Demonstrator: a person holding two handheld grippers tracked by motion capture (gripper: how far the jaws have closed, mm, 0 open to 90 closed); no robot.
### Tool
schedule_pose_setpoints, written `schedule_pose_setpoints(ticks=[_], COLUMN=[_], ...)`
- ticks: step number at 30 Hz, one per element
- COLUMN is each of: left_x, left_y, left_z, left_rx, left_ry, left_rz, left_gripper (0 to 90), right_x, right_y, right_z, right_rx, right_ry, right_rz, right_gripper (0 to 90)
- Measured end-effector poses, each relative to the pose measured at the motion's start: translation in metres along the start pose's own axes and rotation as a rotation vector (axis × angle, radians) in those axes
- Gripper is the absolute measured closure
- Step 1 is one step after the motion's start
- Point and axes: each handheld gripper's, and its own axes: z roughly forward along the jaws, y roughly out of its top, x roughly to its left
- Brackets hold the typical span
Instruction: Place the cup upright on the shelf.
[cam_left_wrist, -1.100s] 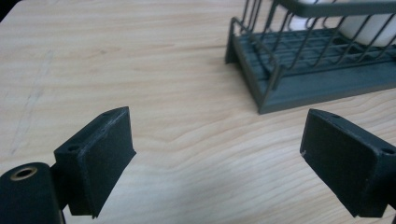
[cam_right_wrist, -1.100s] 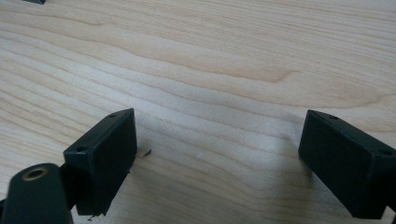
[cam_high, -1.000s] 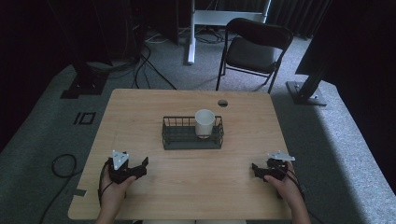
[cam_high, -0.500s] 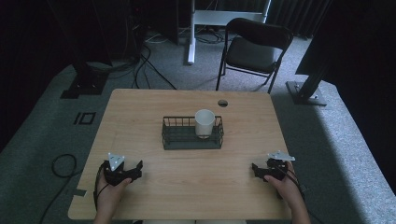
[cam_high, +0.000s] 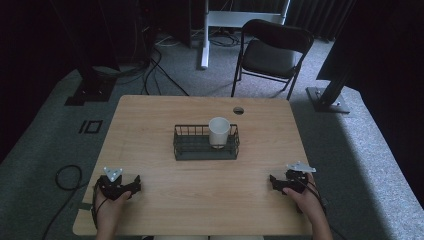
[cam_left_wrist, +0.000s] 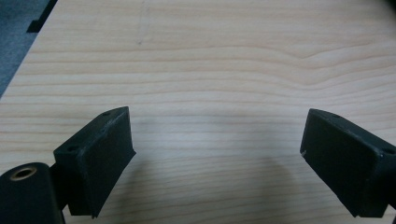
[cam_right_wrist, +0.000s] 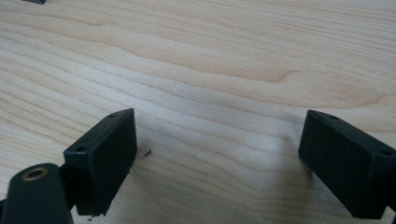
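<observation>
A white cup (cam_high: 219, 131) stands upright in the right half of a dark wire basket (cam_high: 186, 150) at the middle of the wooden table (cam_high: 165, 115). My left gripper (cam_high: 135, 183) rests low over the table's near left corner, jaws wide apart; its own view has only bare wood between the pads (cam_left_wrist: 100, 154). My right gripper (cam_high: 274, 181) sits near the front right edge, also open, with nothing between its pads (cam_right_wrist: 105, 151). Both grippers are well in front of the basket.
A round cable hole (cam_high: 238, 110) is in the table's far side. A black folding chair (cam_high: 272, 52) stands behind the table, with stand feet and cables on the grey carpet to either side.
My left gripper has drawn back toward the near left corner and sunk a little. The right gripper, basket and cup have stayed put.
</observation>
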Motion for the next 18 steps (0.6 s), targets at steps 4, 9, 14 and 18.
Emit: schedule_pose_setpoints(ticks=[4,9,14,18], left_x=[0.0044,0.0075,0.0071,0.0073], left_y=[-0.0003,0.0001,0.0007,0.0007], left_z=[0.0022,0.0040,0.0055,0.0057], left_rx=[0.051,0.077,0.087,0.088], left_ry=[-0.014,-0.013,-0.025,-0.022], left_rz=[0.012,0.015,0.023,0.022], left_gripper=[9.8,7.4,3.6,3.3], right_x=[0.0000,0.0000,0.0001,0.0001], right_y=[0.0000,0.0000,0.0000,-0.0001], right_z=[0.0000,0.0000,0.0000,0.0000], right_rx=[0.000,0.000,0.000,0.000], right_ry=[0.000,0.000,0.000,0.000], right_rz=[0.000,0.000,0.000,0.000], right_gripper=[11.0,11.0,11.0,11.0])
